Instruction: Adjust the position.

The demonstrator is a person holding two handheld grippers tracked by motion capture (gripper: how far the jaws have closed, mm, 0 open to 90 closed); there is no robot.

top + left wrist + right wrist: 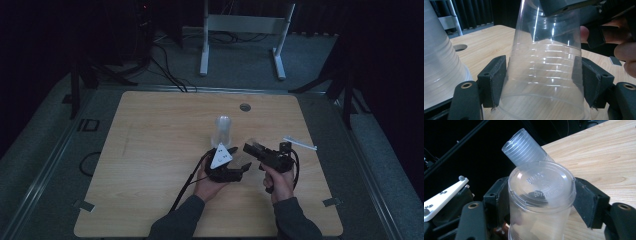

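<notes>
Near the table's (150, 150) front right, a clear plastic cup (544, 75) stands upside down, clamped low on its wall by the left gripper (541, 82), beside a stack of cups (223, 129). The right gripper (541, 202) brackets its upturned base, and whether those pads press cannot be told. The thin wall is best squeezed only lightly, and the cup kept steady for the handover.

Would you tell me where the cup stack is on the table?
In the high view, the cup stack stands upside down right of the table's centre, just beyond the left gripper and below the round hole.
</notes>
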